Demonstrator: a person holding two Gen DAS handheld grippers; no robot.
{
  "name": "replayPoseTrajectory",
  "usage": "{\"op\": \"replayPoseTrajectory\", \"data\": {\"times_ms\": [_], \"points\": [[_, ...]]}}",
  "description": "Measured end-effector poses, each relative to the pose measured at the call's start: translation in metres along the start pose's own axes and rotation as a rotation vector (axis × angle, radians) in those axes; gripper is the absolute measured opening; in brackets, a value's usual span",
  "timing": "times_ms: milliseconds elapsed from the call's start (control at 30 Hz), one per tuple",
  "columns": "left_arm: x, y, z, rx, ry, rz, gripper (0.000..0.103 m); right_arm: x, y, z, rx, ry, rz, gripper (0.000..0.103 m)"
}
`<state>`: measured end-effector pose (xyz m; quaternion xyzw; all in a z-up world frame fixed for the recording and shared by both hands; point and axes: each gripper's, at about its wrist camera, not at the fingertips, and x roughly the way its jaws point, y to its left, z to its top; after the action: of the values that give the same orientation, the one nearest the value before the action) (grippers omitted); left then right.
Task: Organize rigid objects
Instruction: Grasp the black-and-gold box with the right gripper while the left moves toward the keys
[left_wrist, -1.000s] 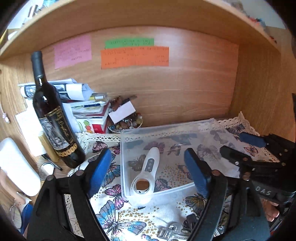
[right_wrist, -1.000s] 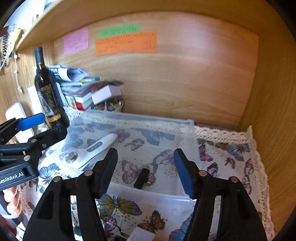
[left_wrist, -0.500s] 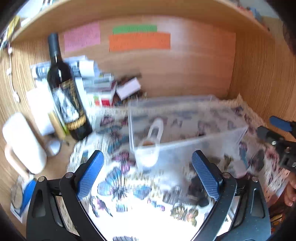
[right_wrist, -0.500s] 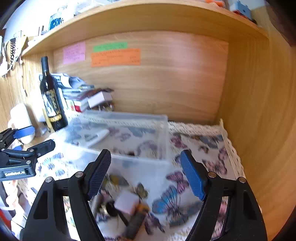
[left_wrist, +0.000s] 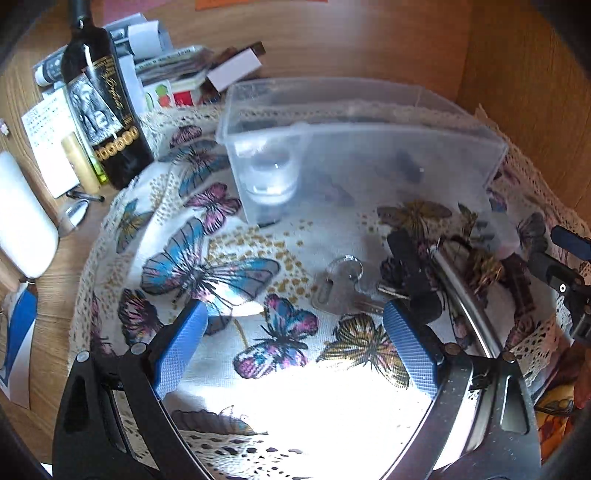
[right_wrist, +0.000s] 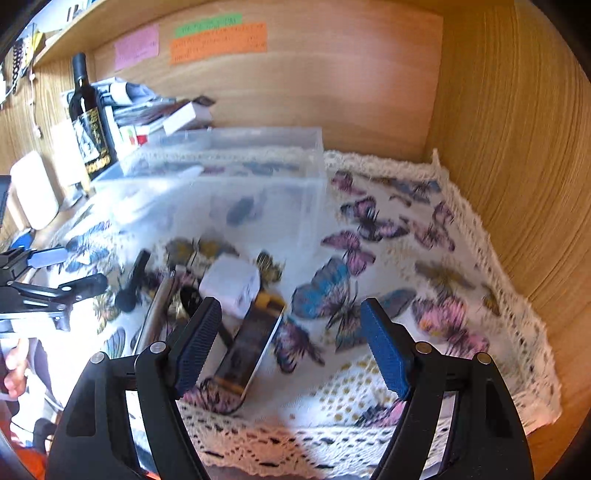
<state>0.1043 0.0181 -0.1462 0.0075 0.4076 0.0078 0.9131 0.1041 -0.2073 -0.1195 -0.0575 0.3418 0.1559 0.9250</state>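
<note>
A clear plastic box (left_wrist: 369, 110) stands on the butterfly cloth and holds a white handheld device (left_wrist: 269, 173) and a small black item (left_wrist: 406, 166). In front of it lie keys (left_wrist: 340, 291), a black piece (left_wrist: 406, 258) and a metal rod (left_wrist: 458, 291). My left gripper (left_wrist: 295, 332) is open and empty, above the cloth just short of the keys. My right gripper (right_wrist: 291, 328) is open and empty, near a white block (right_wrist: 232, 284) and a dark flat box (right_wrist: 251, 343). The clear box also shows in the right wrist view (right_wrist: 229, 192).
A wine bottle (left_wrist: 103, 103) stands left of the box beside stacked papers and books (left_wrist: 173, 70). A white object (left_wrist: 18, 218) lies at the far left. Wooden walls (right_wrist: 517, 147) close the back and right. The other gripper shows at the right edge (left_wrist: 565, 266).
Both grippers have pulled back from the clear box and tilted down toward the loose items on the cloth in front of it. Both stayed open.
</note>
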Motion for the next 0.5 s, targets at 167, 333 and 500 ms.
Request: {"op": "replayPoseTrajectory", "data": {"times_ms": [167, 333, 500], "points": [[0.007, -0.011, 0.0, 0.029, 0.026, -0.035, 0.097, 0.01, 0.004, -0.011, 0.001, 0.048, 0.038, 0.075], [0.01, -0.025, 0.001, 0.077, 0.033, -0.052, 0.097, 0.016, 0.005, -0.013, 0.003, 0.069, 0.069, 0.074], [0.014, -0.025, 0.004, 0.071, 0.033, -0.084, 0.097, 0.022, 0.007, -0.013, 0.004, 0.078, 0.069, 0.056]]}}
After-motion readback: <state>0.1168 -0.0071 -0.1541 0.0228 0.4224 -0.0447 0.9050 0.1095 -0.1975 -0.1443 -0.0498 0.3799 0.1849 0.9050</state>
